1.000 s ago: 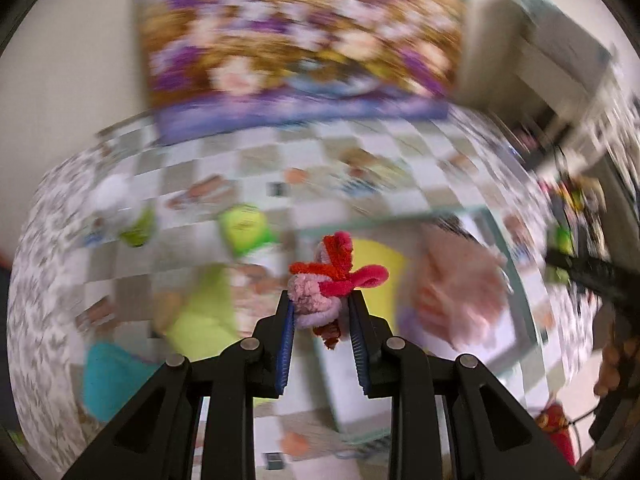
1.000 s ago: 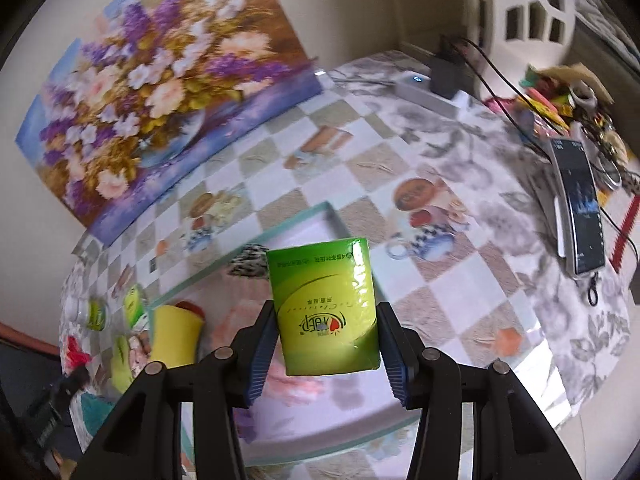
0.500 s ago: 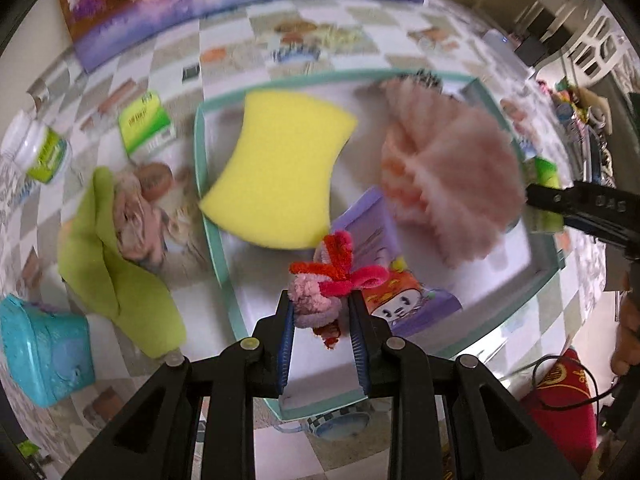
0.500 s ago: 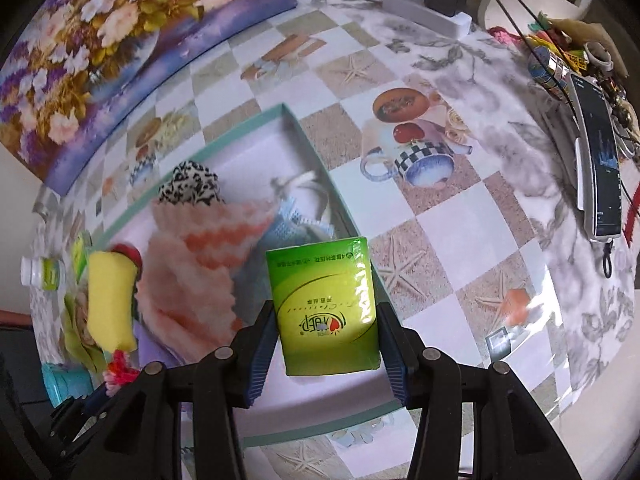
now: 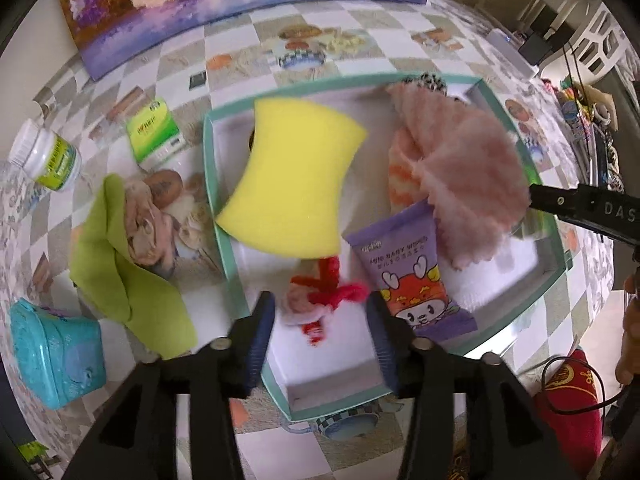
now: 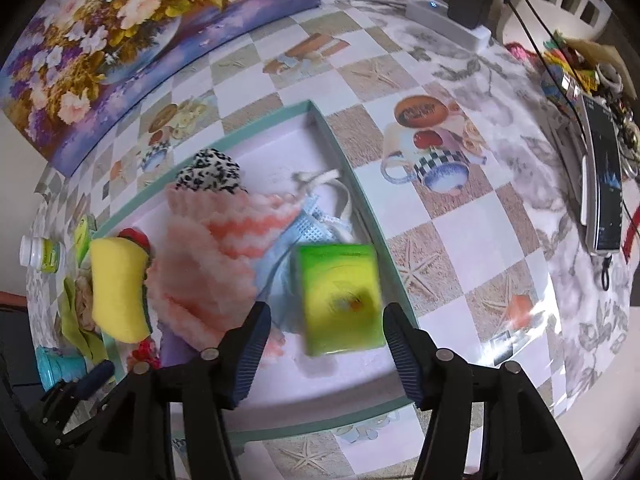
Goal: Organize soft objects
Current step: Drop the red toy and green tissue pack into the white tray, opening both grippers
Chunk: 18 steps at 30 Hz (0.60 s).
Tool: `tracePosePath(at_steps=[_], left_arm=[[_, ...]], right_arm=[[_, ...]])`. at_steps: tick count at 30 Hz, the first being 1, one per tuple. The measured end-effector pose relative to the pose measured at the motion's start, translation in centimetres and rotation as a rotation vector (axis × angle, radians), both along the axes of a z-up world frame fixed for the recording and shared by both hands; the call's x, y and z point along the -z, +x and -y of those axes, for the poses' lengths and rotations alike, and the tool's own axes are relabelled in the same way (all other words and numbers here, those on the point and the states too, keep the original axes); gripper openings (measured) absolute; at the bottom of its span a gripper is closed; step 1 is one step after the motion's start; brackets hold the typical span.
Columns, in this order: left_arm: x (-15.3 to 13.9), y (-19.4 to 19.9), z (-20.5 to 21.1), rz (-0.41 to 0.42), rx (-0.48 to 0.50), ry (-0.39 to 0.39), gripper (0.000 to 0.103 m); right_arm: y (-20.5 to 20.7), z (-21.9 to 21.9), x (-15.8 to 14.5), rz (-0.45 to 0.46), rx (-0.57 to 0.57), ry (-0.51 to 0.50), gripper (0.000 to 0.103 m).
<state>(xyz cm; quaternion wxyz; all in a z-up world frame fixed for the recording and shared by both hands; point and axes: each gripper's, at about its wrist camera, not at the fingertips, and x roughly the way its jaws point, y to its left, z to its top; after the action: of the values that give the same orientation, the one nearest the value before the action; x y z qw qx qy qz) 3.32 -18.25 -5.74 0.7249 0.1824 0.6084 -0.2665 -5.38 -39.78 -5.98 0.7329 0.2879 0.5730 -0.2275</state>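
Teal-rimmed and white inside, the shallow cardboard box [image 5: 224,240] on the checked tablecloth is the landmark, and both hands are over it in the release step of the sorting. Inside it lie a thick yellow foam sponge [image 5: 296,180] toward its left wall, a fluffy pink-and-orange cloth [image 5: 468,176] toward its right, a purple pack of baby wipes [image 5: 408,276] between them near the front, and a black-and-white spotted scrunchie [image 6: 210,170] at the back.

The right gripper [image 6: 326,350], seen by its own camera, has just been opening: its jaws stand apart and the green plastic tissue pack [image 6: 340,300] is blurred between them, clear of both pads, dropping by the box's right wall beside a pale blue face mask [image 6: 316,224]. The left gripper [image 5: 322,338] has likewise just been opening; its blue pads stand wide, and the small pink-and-red fuzzy pipe-cleaner toy [image 5: 320,300] sits loose between them, over the box's near-left floor and just in front of the sponge.

Both items look delivered. Outside the box, to its left, a lime-green cloth [image 5: 132,280] with a beige bundle on it and a second green tissue pack [image 5: 152,132] remain. The next move, I judge, calls for lifting both grippers clear without snagging the toy, then sending the left hand to those leftovers.
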Motion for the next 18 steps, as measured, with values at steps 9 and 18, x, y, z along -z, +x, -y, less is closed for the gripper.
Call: tracePosePath(at_steps=[9, 18], left_arm=[[-2.9, 1.0, -1.5, 0.043, -0.07, -0.09, 0.074], [-3.5, 5.6, -6.1, 0.051, -0.265, -0.162, 0.075]], right_arm=[[0.8, -0.9, -2.5, 0.071, -0.019, -0.047, 0.064], [3.2, -4.7, -4.0, 0.111, -0.133, -0.091, 0.064]])
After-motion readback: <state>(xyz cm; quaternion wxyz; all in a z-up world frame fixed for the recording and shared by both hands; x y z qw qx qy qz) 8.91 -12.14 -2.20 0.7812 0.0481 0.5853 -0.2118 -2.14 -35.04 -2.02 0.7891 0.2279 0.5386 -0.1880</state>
